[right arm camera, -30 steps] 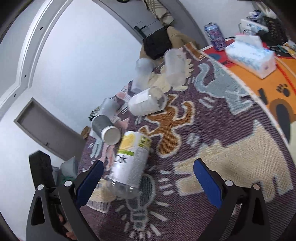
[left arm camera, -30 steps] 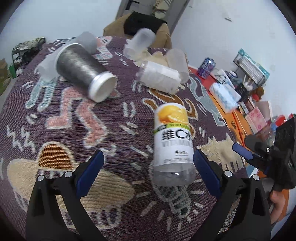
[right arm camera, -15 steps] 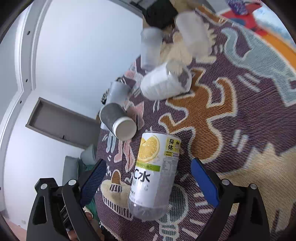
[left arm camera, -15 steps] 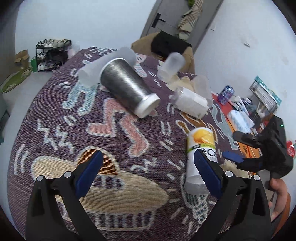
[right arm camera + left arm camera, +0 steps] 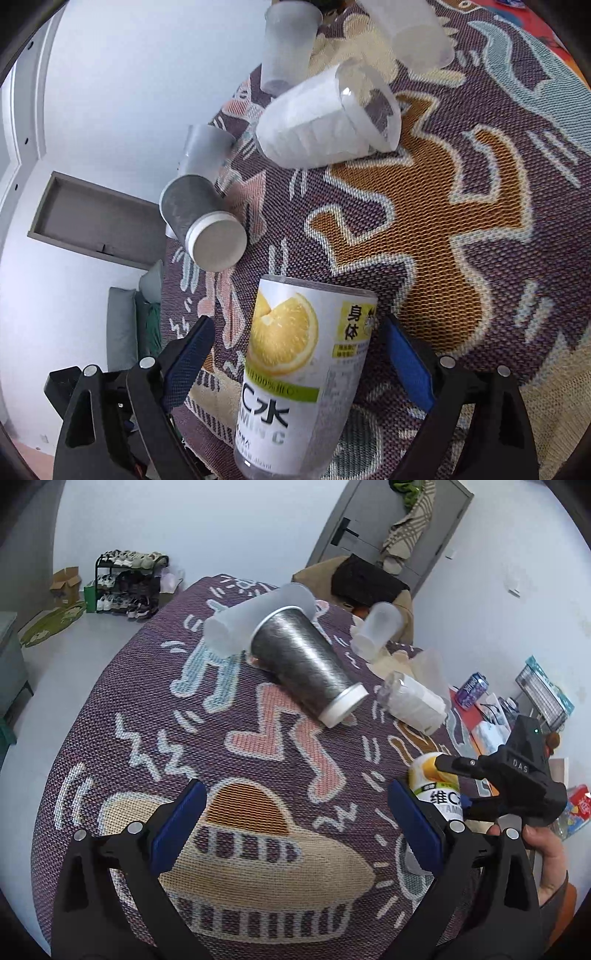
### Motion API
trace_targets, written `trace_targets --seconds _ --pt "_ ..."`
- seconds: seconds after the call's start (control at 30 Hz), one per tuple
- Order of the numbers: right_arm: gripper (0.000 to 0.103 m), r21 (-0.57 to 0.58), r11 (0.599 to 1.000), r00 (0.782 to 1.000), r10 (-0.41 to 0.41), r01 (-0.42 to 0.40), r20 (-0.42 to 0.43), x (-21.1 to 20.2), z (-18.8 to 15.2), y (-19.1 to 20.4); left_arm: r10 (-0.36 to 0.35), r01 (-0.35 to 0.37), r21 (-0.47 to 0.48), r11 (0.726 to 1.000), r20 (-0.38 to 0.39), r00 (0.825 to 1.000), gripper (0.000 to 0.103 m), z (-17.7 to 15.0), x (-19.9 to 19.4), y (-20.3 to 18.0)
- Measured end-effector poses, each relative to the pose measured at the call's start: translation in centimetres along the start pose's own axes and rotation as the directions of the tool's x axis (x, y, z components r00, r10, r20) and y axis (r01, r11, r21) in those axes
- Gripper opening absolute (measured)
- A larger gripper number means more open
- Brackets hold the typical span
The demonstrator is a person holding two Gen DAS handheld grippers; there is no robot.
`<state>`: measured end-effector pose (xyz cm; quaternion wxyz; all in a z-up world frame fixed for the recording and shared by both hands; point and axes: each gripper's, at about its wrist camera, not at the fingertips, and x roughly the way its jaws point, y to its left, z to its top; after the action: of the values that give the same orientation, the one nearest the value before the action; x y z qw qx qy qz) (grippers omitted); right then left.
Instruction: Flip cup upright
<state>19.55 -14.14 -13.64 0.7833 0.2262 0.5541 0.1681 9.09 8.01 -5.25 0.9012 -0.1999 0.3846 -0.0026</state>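
Across the patterned purple cloth (image 5: 110,709) we see, from left to right in the left wrist view, a frosted tumbler (image 5: 255,622) lying on its side, a grey metallic cup (image 5: 306,664) lying across it with its white base toward us, a small frosted cup (image 5: 376,629) tipped over behind, and a clear cup with a white liner (image 5: 413,698) lying down farther right. A blue can (image 5: 471,688) stands beyond the cloth's edge at the far right.

Our left gripper (image 5: 295,830) is spread wide over the cloth and has hold of nothing; only woven fabric lies between its blue pads (image 5: 177,823).

In the right wrist view the grey metallic cup (image 5: 201,225) lies left of and behind the task's cup, and the lined clear cup (image 5: 325,125) lies farther back; neither sits between the fingers.

The task's cup, a clear lemon-label cup (image 5: 299,373), lies on its side near the cloth's near edge, between the fingers of our right gripper (image 5: 297,354). That gripper is wide open: there is a clear gap at the left pad (image 5: 188,354), while at the right pad we cannot tell whether it touches.

The label shows a lemon slice with "C水", "身体" and the letters "MIN C"; from the left wrist view (image 5: 439,786) we read "维C". The right gripper's body (image 5: 517,782) is marked "D.A.S".
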Motion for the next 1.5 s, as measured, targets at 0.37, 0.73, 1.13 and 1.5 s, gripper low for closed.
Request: trace_targets --seconds 0.37,0.73,1.13,1.5 --pt "0.061 -0.009 0.999 0.998 0.048 -0.047 0.04 -0.7 -0.5 -0.7 0.007 -0.007 -0.008 1.0 0.011 1.0 0.097 1.0 0.2 0.7" --pt "0.061 -0.295 0.952 0.961 0.005 0.08 0.277 -6.7 -4.1 4.0 -0.015 0.015 0.016 1.0 0.012 1.0 0.097 0.6 0.2 -0.4" --pt "0.061 -0.46 0.828 0.876 -0.074 0.32 0.476 -6.8 -7.3 7.2 -0.016 0.016 0.003 1.0 0.016 1.0 0.097 0.0 -0.3 0.2" --pt "0.061 -0.518 0.722 0.79 -0.064 0.458 0.61 -5.6 -12.1 7.8 -0.034 0.034 0.022 0.999 0.008 0.999 0.097 -0.6 -0.4 0.0"
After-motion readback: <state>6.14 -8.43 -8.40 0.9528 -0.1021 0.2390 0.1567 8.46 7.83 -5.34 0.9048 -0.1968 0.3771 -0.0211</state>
